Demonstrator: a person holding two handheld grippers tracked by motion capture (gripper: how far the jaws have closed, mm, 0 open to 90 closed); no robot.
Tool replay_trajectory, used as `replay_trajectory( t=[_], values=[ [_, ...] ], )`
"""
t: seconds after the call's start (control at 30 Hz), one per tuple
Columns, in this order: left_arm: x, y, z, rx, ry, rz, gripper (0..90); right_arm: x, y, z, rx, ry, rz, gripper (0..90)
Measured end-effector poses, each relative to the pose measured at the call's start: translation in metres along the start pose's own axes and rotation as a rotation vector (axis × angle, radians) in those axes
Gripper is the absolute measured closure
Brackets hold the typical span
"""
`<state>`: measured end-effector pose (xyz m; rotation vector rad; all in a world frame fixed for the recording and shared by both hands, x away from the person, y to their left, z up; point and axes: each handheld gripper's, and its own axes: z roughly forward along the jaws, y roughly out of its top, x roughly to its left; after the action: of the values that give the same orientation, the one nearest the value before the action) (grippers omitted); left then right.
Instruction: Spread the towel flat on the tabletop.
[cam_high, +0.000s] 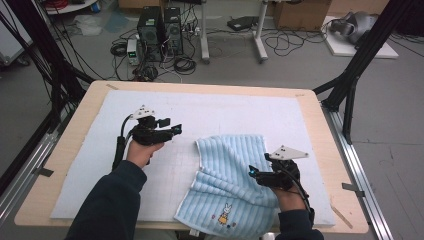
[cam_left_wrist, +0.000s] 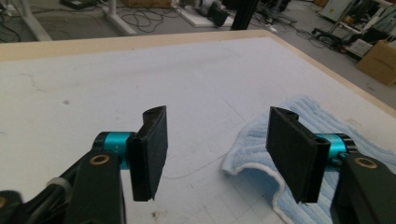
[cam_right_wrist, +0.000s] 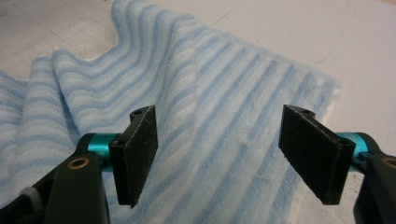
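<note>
A light blue striped towel (cam_high: 227, 175) with a small rabbit picture lies rumpled on the white mat (cam_high: 210, 110), with its near edge hanging over the table's front. Left of the towel and apart from it, my left gripper (cam_high: 176, 129) is open and points right. In the left gripper view my left gripper (cam_left_wrist: 217, 158) has only bare mat between its jaws, and the towel's corner (cam_left_wrist: 254, 156) lies just beyond the right jaw. My right gripper (cam_high: 253, 171) hovers open over the towel's right part. In the right gripper view my right gripper (cam_right_wrist: 219, 156) has the towel (cam_right_wrist: 210, 88) spread beneath it, untouched by the pads.
The mat covers a wooden table (cam_high: 312, 115) with its edges showing all round. Black frame posts (cam_high: 360, 55) stand at both far corners. On the floor behind the table are computer towers (cam_high: 160, 32), cables and cardboard boxes.
</note>
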<state>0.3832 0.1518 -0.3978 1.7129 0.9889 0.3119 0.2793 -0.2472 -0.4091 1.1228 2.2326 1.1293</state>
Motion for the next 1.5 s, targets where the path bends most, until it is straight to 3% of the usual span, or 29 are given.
replay_trajectory(
  t=[0.2, 0.27, 0.43, 0.63, 0.77, 0.8, 0.83, 0.87, 0.93, 1.07, 1.17, 1.27, 1.37, 1.4, 1.47, 1.5],
  values=[
    [-0.002, -0.011, 0.026, 0.037, -0.010, -0.018, 47.5, 0.000, -0.003, 0.002, 0.005, 0.006, -0.003, 27.7],
    [-0.004, -0.018, 0.041, 0.067, -0.011, -0.023, 48.1, 0.001, -0.003, 0.002, 0.007, 0.007, 0.000, 27.7],
    [-0.011, -0.025, 0.059, 0.123, -0.013, -0.018, 48.1, 0.001, -0.003, 0.003, 0.007, 0.008, 0.000, 27.7],
    [-0.026, -0.036, 0.075, 0.220, 0.008, 0.064, 48.5, 0.001, -0.003, 0.003, 0.003, 0.007, -0.002, 27.7],
    [-0.034, -0.038, 0.076, 0.244, 0.048, 0.147, 50.3, 0.001, -0.004, 0.003, 0.000, 0.004, 0.000, 27.7],
    [-0.034, -0.038, 0.076, 0.244, 0.048, 0.147, 51.8, 0.001, -0.004, 0.003, 0.001, 0.005, 0.000, 27.7],
    [-0.039, -0.039, 0.077, 0.249, 0.093, 0.191, 55.3, 0.001, -0.004, 0.003, 0.000, 0.004, -0.001, 27.7],
    [-0.041, -0.039, 0.077, 0.250, 0.100, 0.207, 59.9, 0.001, -0.004, 0.003, 0.000, 0.005, 0.003, 27.7],
    [-0.041, -0.039, 0.075, 0.254, 0.080, 0.234, 82.8, 0.002, -0.004, 0.003, -0.003, 0.006, 0.002, 27.6],
    [-0.036, -0.037, 0.073, 0.259, 0.081, 0.197, 85.6, 0.003, -0.003, 0.004, -0.004, 0.011, 0.005, 27.6],
    [-0.027, -0.034, 0.066, 0.269, 0.137, 0.190, 85.8, 0.003, -0.003, 0.004, -0.005, 0.012, -0.002, 27.6],
    [-0.012, -0.032, 0.055, 0.247, 0.170, 0.154, 85.9, 0.003, -0.003, 0.005, -0.004, 0.015, 0.001, 27.6],
    [-0.002, -0.030, 0.047, 0.233, 0.197, 0.152, 85.8, 0.003, -0.002, 0.008, -0.001, 0.018, -0.002, 27.7],
    [0.008, -0.028, 0.039, 0.221, 0.220, 0.131, 85.8, 0.004, -0.001, 0.009, 0.002, 0.021, -0.002, 27.7],
    [0.012, -0.027, 0.037, 0.207, 0.238, 0.119, 85.8, 0.004, 0.002, 0.014, 0.008, 0.026, -0.009, 27.9],
    [0.023, -0.025, 0.031, 0.194, 0.261, 0.094, 85.8, 0.004, 0.005, 0.017, 0.013, 0.029, -0.013, 27.9]
  ],
)
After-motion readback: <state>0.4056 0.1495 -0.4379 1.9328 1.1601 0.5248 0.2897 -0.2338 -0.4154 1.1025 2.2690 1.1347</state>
